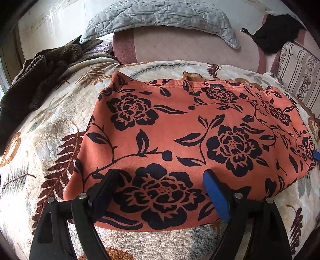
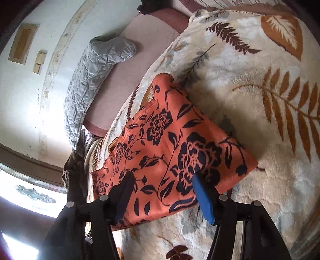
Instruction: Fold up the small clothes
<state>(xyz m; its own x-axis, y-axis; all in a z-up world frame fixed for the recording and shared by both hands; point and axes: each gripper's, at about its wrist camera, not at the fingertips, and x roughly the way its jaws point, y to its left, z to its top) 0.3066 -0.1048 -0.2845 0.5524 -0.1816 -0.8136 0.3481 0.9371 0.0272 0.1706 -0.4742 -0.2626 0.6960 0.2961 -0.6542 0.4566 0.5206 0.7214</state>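
An orange garment with black flowers (image 1: 180,140) lies folded into a rough rectangle on a cream leaf-print blanket (image 1: 50,150). My left gripper (image 1: 160,174) is open, its fingers spread over the garment's near edge, holding nothing. In the right wrist view the same garment (image 2: 170,152) lies on the blanket (image 2: 260,120). My right gripper (image 2: 163,177) is open over the garment's right end, holding nothing. A blue tip of the right gripper (image 1: 316,155) shows at the garment's right edge in the left wrist view.
A dark brown fleece heap (image 1: 34,80) lies at the back left. A grey quilted pillow (image 1: 160,18) rests on a pink mattress (image 1: 190,48) behind. A black cloth (image 1: 278,32) and a striped cushion (image 1: 298,76) are at the back right.
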